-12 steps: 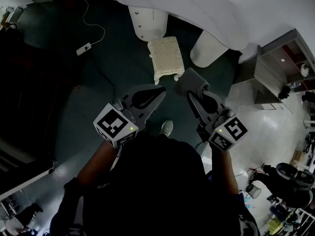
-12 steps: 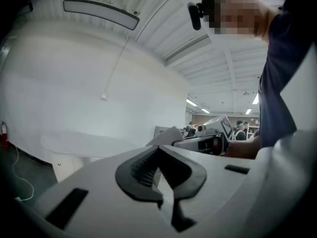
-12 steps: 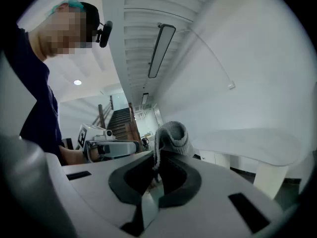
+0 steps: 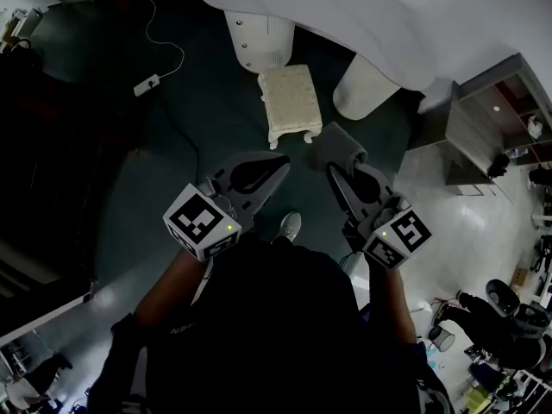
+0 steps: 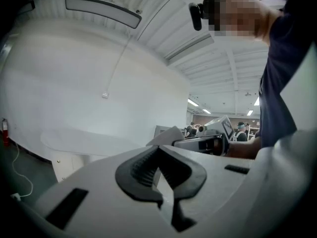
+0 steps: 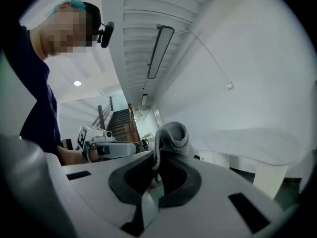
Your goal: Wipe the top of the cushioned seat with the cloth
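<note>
Head view shows the cream cushioned seat (image 4: pixel 291 100) on the dark floor (image 4: pixel 172 171) ahead, well apart from both tools. The right hand-held gripper (image 4: pixel 333 167) is clenched on the grey cloth (image 4: pixel 338 145), and the left hand-held gripper (image 4: pixel 281 167) is closed on nothing. To wipe well, the cloth likely needs lowering flat onto the seat top and drawing across in overlapping strokes with a firm grip.

cloth (image 6: pixel 173 133): lower end hidden inside right tool (image 6: pixel 157 158) | white table (image 4: pixel 388 15): cut off by top edge
</note>
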Demonstrator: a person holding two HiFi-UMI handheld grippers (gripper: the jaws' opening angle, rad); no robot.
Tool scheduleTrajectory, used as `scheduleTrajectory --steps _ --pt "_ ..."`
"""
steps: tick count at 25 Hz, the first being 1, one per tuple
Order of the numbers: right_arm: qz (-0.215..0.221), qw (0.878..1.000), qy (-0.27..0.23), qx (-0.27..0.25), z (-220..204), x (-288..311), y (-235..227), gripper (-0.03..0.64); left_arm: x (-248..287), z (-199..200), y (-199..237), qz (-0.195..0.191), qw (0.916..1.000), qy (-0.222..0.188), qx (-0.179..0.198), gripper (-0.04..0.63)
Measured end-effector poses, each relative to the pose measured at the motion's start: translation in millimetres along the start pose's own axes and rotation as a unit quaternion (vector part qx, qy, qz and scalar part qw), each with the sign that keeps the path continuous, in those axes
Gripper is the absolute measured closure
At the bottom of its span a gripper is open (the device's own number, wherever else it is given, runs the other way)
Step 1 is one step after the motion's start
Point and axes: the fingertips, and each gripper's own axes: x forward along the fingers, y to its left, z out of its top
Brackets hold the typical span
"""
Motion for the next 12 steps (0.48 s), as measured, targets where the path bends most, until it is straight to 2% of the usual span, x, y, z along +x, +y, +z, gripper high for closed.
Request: scheduleTrajectory --steps 12 --pt "0.023 1.0 0.001 0.012 -5.4 -32.1 -21.5 0.584 18.8 -2.6 -18.7 0.04 0.9992 -0.006 -0.006 0.588"
